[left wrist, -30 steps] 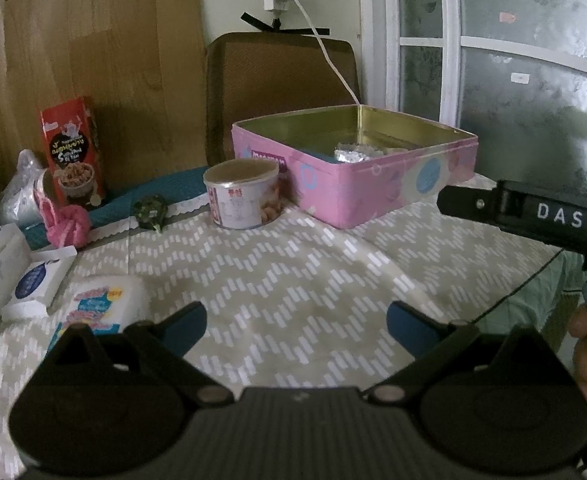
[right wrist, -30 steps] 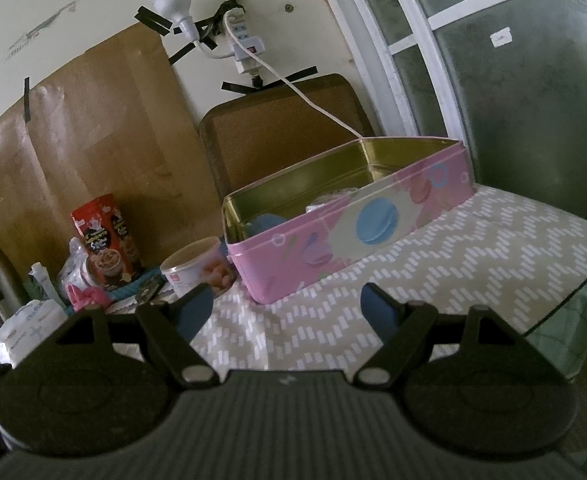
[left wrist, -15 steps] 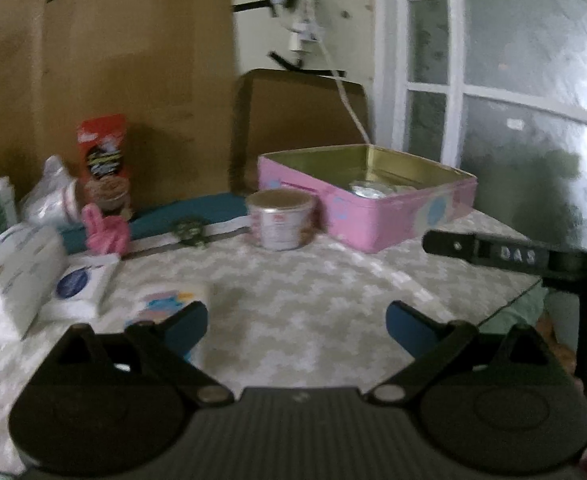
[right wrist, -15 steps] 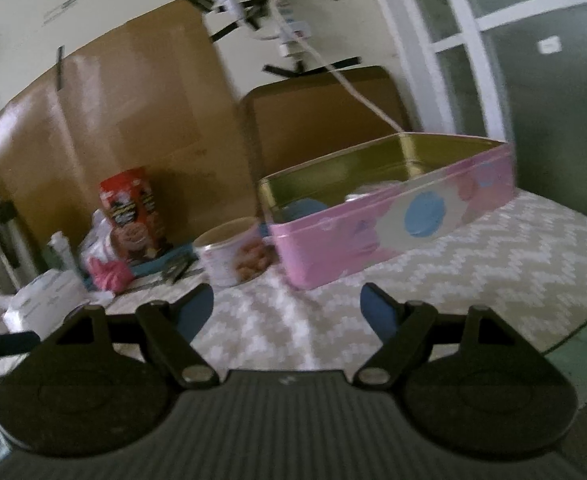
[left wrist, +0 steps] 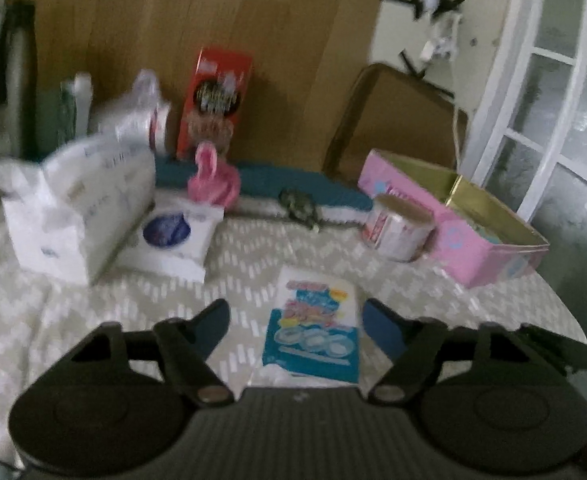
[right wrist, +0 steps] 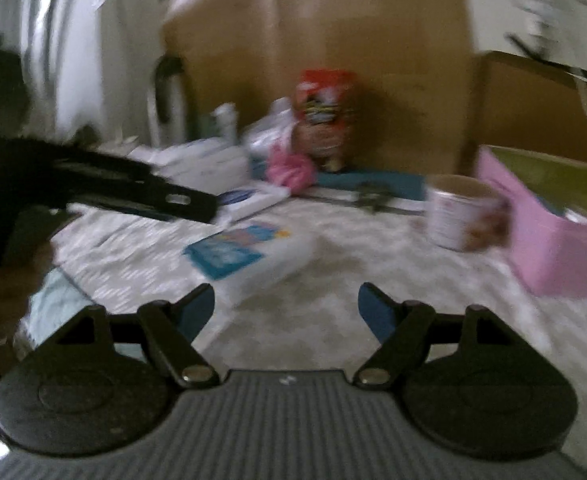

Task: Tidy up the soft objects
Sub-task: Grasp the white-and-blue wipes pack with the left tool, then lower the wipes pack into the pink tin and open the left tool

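Tissue pack (left wrist: 313, 332) lies flat, long axis pointing away; left gripper (left wrist: 296, 322) straddles it, jaws just narrowing, not touching; right gripper (right wrist: 286, 312) wide, empty.

three white tissue packs (left wrist: 315, 328), one pink tin (left wrist: 465, 224), one cup (left wrist: 397, 226), one red box (left wrist: 213, 100).

Table under chevron cloth (left wrist: 93, 320), tissue packs (left wrist: 313, 328) (left wrist: 173, 240), tissue bag (left wrist: 73, 208), cup (left wrist: 397, 228), pink tin (left wrist: 473, 248), pink toy (left wrist: 213, 180), red box (left wrist: 213, 100)
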A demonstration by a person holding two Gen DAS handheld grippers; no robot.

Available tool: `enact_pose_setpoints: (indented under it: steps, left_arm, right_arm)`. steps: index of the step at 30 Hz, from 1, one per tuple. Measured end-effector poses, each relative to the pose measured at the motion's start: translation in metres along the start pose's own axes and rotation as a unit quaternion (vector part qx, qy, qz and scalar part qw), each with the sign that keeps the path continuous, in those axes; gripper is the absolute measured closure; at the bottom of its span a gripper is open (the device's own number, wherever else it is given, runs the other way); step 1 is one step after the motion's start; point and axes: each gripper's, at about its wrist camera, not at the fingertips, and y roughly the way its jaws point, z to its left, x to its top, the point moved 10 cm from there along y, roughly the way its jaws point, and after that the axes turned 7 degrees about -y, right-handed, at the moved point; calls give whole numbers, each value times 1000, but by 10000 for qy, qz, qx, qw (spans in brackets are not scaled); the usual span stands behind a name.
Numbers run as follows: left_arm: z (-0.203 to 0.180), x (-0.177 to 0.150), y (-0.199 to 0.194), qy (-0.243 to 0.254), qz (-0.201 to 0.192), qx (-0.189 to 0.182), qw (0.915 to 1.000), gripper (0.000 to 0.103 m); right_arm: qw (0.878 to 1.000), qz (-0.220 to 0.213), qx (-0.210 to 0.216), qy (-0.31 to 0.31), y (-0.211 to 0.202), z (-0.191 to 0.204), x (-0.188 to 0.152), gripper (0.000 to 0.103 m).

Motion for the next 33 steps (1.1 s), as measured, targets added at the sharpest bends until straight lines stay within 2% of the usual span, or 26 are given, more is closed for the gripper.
enact_pose_setpoints:
  steps: [5, 7, 9, 12, 16, 19, 22, 26, 27, 28, 29, 30, 32, 33]
  left_arm:
    - [5, -15, 28, -300, 489, -99, 9983, 47]
    - [-3, -21, 30, -500, 601, -432, 9960, 53]
    - [-14, -22, 29, -297, 525, -285, 9978, 53]
    - [-38, -17, 25, 6, 373, -367, 9986, 55]
    - [-89, 5, 25, 410, 121, -740, 9963, 55]
    - [-133, 23, 37, 682, 13, -1049, 9921, 55]
    - [-181, 33, 64, 988, -43, -1307, 9865, 53]
    - [-230, 44, 105, 1054, 36, -1502, 9830, 52]
    - [-239, 46, 115, 1062, 25, -1451, 9837, 49]
    - [-248, 49, 127, 1099, -1, -1324, 9851, 38]
    - [-255, 51, 138, 1155, -61, -1151, 9866, 33]
    - [-260, 53, 147, 1232, -121, -993, 9873, 32]
    - [-260, 51, 158, 1312, -85, -726, 9887, 33]
    - [-259, 49, 157, 1280, -48, -712, 9892, 33]
  right_arm:
    - [9988, 346, 209, -274, 37, 15, 1, 25]
    - [9973, 545, 333, -350, 49, 21, -5, 46]
    - [9979, 478, 323, -297, 46, 20, -7, 51]
    - [9995, 254, 154, -136, 32, 6, -4, 53]
    - [9981, -372, -463, -163, -1, -24, 8, 53]
    - [9932, -662, -955, -115, -25, -61, 18, 53]
    - [9877, -753, -1371, -35, -40, -103, 20, 53]
    - [9790, -691, -1917, -2, -51, -162, 16, 54]
    - [9762, -649, -2070, 12, -53, -176, 15, 54]
    - [9722, -587, -2267, 67, -49, -196, 13, 53]
    - [9675, -540, -2468, 134, -47, -213, 11, 53]
    - [9618, -447, -2695, 197, -43, -232, 7, 47]
    - [9496, -216, -3091, 468, -42, -267, -6, 46]
    - [9472, -245, -3121, 690, -48, -276, -11, 46]
